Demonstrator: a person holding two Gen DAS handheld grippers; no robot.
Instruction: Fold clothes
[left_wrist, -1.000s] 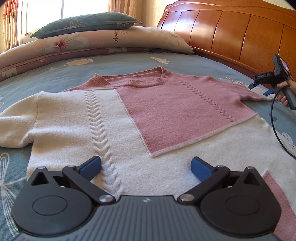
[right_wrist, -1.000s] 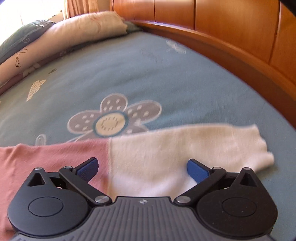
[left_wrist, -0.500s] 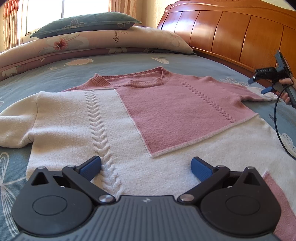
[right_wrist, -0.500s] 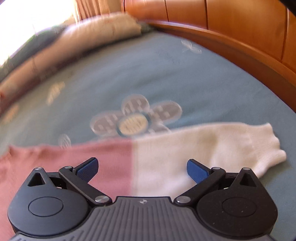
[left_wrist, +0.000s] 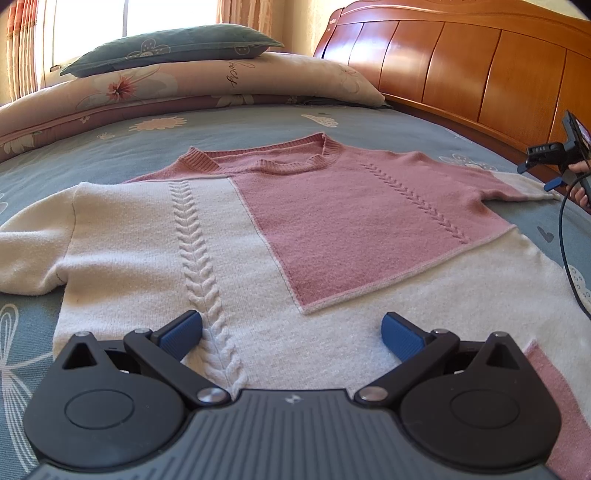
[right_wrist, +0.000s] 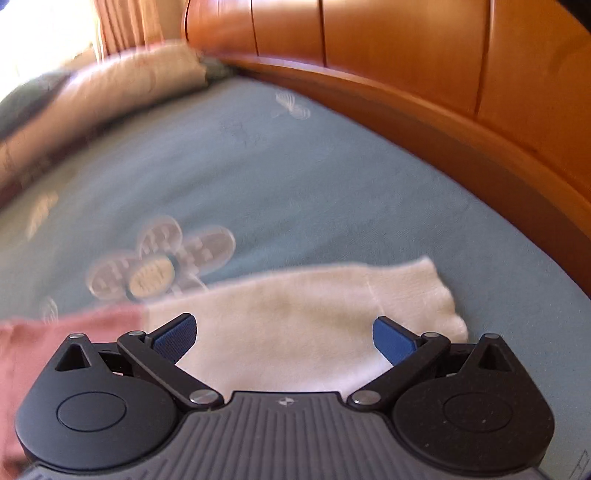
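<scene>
Left wrist: sweater (left_wrist: 295, 236) neck-away, lengthwise.

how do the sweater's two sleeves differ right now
The left sleeve is white along its whole visible length; the right sleeve starts pink and turns white toward the cuff. The left sleeve's end runs out of the left wrist view; the right sleeve's ribbed cuff is in plain sight. No gripper is near the left sleeve, while the right gripper, jaws open, hovers over the right one. Both lie flat on the blue bedspread.
</scene>
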